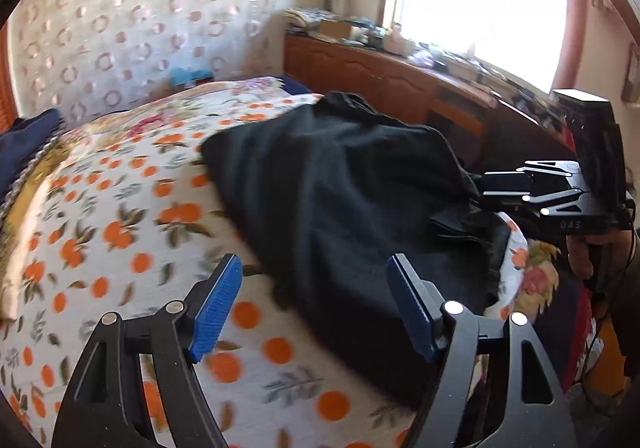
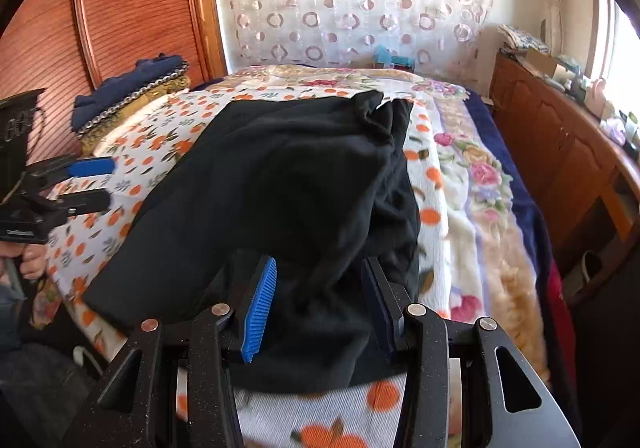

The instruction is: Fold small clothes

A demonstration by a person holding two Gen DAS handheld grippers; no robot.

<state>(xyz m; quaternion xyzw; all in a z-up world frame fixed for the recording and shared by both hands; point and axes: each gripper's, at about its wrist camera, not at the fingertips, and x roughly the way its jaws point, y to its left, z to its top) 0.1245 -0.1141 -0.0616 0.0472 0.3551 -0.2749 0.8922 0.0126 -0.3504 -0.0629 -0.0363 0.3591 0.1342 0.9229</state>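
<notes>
we hold both grippers — left (image 1: 314,302), right (image 2: 320,308) — parted over the garment (image 2: 280,183), ready to pinch its near edge.

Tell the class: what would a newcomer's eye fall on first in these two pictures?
The black garment stands out first, rumpled in the middle of the bed on an orange-print sheet. Next come the blue pads of the open right tool, poised at the garment's near edge, and the open left tool beside the cloth.
</notes>
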